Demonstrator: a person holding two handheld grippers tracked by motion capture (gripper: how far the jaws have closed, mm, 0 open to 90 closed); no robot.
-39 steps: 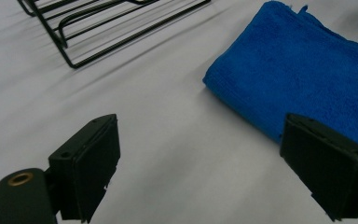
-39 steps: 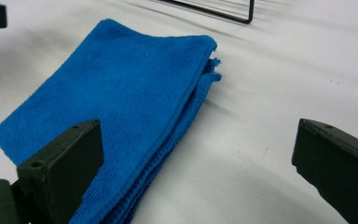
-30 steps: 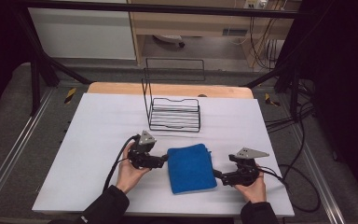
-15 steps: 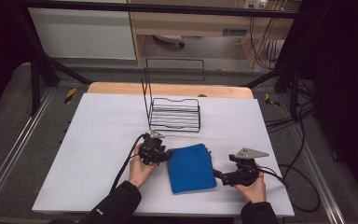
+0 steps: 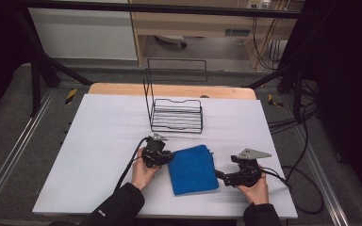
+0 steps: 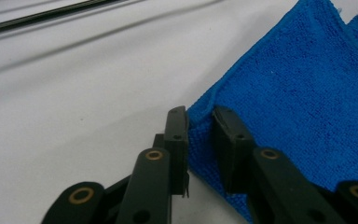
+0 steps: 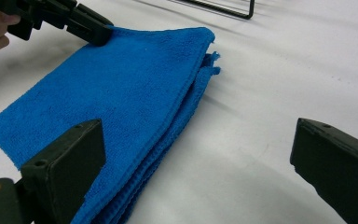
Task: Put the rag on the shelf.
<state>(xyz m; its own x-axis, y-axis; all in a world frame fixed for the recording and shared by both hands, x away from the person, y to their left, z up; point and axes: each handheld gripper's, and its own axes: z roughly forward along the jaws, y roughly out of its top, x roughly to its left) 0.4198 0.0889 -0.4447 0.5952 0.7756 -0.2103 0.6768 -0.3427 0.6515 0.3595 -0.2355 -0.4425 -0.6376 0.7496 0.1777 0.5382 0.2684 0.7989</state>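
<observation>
White desk (image 5: 99, 141) fills the middle of the high view, with a wooden strip along its far edge. Folded blue cloth (image 5: 192, 168) lies flat at lower centre of the frame, between the two hands.

Left hand-held gripper (image 5: 166, 157) sits at the cloth's upper-left corner, held by the left hand (image 5: 143, 170), dark sleeve coming in from the bottom edge. In the left gripper view the jaws are narrow, with the cloth corner (image 6: 204, 109) standing up in the small gap between them; cannot tell if it is truly pinched or just straddled.

Right hand-held gripper (image 5: 220, 175) is at lower right of the frame, just beside the cloth's right edge, held by the right hand (image 5: 254, 188); grey three-cornered plate on top. In the right gripper view its jaws are spread wide, nothing between them but bare desk and the cloth's layered edge (image 7: 168, 135); the left jaw sits over the cloth, the right jaw over bare desk.

Black wire rack (image 5: 175, 113) stands above centre, near the desk's far edge, well apart from the cloth. Cables (image 5: 306, 183) trail off the right side.
</observation>
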